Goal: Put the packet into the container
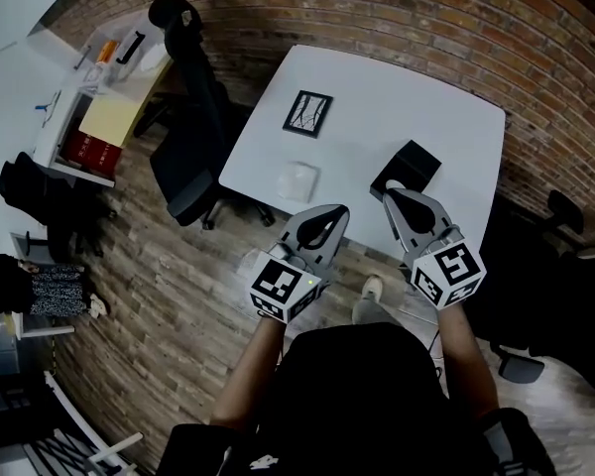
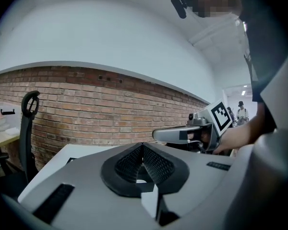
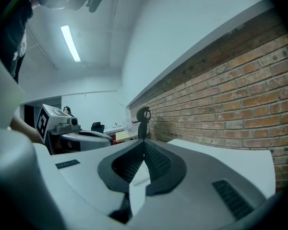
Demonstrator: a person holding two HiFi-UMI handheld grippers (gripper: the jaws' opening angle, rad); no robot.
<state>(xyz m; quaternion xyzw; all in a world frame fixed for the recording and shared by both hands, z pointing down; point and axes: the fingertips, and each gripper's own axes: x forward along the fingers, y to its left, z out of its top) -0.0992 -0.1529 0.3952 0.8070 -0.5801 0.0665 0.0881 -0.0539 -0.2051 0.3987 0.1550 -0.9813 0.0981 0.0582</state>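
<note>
Left gripper [image 1: 339, 211], right gripper [image 1: 391, 189]: hovering lower centre, jaws pressing together, gripping nothing; packet [image 1: 297, 180] lying mid-frame on table [image 1: 456, 117].

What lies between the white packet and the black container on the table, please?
Nothing does: the head view shows only bare white tabletop between the packet and the container.

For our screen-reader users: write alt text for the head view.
Seen from above, a person holds the left gripper and right gripper, both shut, at the near edge of a white table. On it lie a white packet, a black box beside the right gripper, and a black-framed tray farther back. A black office chair stands left of the table.
</note>
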